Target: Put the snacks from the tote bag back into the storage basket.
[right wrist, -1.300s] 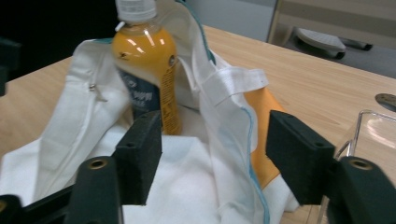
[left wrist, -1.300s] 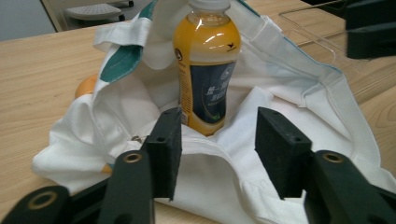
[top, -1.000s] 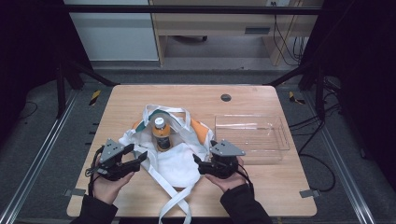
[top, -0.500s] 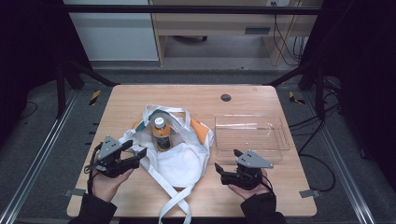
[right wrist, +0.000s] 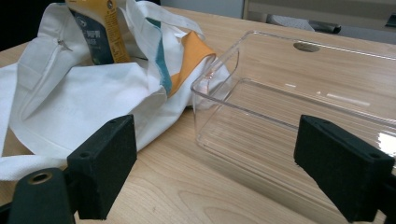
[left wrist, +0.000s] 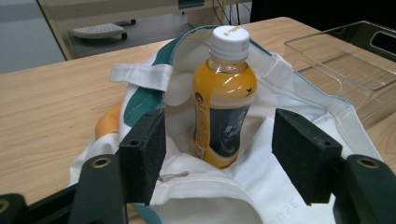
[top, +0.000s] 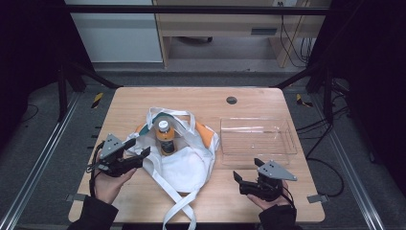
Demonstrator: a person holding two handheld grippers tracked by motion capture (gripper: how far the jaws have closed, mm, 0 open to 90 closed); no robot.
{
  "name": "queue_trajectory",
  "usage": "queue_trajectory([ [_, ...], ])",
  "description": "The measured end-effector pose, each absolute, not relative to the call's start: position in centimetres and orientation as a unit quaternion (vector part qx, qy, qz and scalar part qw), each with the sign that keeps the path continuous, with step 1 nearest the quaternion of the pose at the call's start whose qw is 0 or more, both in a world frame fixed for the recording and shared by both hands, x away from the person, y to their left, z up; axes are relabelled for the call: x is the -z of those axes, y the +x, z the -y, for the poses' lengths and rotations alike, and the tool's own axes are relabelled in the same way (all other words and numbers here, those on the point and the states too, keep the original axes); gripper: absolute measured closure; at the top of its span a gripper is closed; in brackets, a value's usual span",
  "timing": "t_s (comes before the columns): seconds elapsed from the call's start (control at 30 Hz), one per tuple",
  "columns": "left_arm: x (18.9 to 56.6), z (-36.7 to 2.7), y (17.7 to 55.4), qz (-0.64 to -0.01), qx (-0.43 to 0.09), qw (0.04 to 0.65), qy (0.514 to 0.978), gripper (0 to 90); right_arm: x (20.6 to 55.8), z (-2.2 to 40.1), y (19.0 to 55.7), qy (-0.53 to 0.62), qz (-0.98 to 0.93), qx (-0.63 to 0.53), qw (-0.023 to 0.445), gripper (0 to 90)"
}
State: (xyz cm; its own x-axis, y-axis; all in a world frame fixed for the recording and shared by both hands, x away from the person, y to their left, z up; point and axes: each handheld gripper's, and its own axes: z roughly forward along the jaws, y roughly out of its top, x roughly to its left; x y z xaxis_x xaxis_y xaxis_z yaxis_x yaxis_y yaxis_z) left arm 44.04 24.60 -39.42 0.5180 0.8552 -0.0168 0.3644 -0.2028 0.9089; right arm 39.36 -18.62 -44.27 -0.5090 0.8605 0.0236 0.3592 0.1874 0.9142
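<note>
Left tool [top: 139, 154] spread wide at the white bag's [top: 184, 165] edge, perhaps touching cloth, juice bottle [top: 165, 137] upright inside, right tool [top: 239, 179] just opened wide, empty, near clear tray [top: 258, 125], on the desk [top: 129, 103]

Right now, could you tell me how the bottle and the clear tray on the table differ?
The bottle stands upright with orange drink inside and a white cap on; the clear tray lies flat, open-topped and empty. The bottle sits inside the white tote bag; the tray rests on the bare table, right of the bag. Both look like see-through plastic.
</note>
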Motion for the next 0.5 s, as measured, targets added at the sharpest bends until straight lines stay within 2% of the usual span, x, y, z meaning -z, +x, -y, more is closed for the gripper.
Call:
queue_trajectory([
  [0.5,38.5,-23.5,45.3,-0.410,-0.261,0.485,0.727,34.8,45.0,19.9,38.6,0.437,-0.717,-0.473,0.266,12.0],
])
